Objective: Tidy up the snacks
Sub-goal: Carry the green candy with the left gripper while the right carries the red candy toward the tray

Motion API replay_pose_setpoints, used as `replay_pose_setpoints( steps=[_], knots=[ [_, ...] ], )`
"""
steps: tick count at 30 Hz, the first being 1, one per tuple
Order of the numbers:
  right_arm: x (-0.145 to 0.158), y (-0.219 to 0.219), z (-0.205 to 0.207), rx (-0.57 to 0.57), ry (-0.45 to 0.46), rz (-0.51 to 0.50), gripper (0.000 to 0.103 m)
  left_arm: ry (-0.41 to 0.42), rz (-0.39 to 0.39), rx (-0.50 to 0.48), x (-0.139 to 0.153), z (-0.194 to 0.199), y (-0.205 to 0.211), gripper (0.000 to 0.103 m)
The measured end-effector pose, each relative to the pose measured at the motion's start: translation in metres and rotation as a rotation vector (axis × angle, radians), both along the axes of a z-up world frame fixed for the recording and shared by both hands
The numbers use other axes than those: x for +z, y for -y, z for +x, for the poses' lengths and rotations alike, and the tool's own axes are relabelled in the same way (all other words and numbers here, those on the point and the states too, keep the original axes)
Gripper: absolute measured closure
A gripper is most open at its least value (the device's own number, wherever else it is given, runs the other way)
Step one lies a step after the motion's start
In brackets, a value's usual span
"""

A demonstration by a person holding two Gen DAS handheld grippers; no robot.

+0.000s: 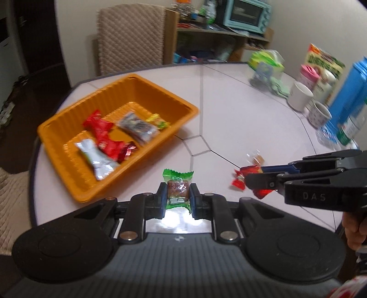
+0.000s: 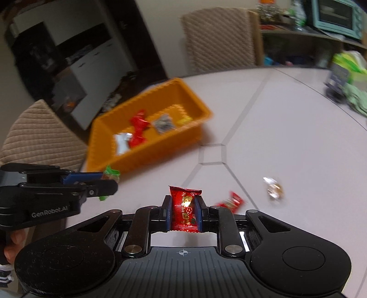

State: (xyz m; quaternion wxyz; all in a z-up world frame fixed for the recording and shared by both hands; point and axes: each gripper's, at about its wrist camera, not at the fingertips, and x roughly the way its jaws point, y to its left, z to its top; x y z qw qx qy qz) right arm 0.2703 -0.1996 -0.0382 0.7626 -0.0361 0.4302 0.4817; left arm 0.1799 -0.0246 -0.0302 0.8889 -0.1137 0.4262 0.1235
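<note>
My left gripper [image 1: 178, 191] is shut on a green-wrapped snack [image 1: 178, 183], held above the table just right of the orange tray [image 1: 91, 183]. It also shows in the right wrist view [image 2: 107, 181]. My right gripper [image 2: 185, 206] is shut on a red snack packet [image 2: 184, 209], seen from the side in the left wrist view [image 1: 252, 180]. The tray [image 2: 190, 103] holds several snacks: red, silver, grey and yellow-green. A small red candy [image 1: 238, 183] [image 2: 230, 202] and a clear-wrapped candy [image 1: 257, 158] [image 2: 274, 189] lie on the table.
White mugs [image 1: 300, 96], a blue carton [image 1: 348, 96], a pink bottle and a green packet [image 1: 266, 66] stand along the table's right side. A padded chair [image 1: 130, 39] stands behind the table, another at its left [image 2: 34, 135]. Shelves with a blue oven [image 1: 247, 13] are behind.
</note>
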Motion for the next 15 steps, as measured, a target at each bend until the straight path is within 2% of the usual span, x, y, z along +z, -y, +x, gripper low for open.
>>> replay_pose_setpoints(
  steps=[7,15],
  knots=[
    [0.015,-0.052,-0.004,0.084,0.040,0.042,0.082,0.026,-0.002,0.104,0.015,-0.010,-0.037,0.086],
    [0.018,-0.113,0.008,0.132,0.082,0.076,0.082,0.019,-0.008,0.208,0.015,-0.006,-0.079,0.086]
  ],
)
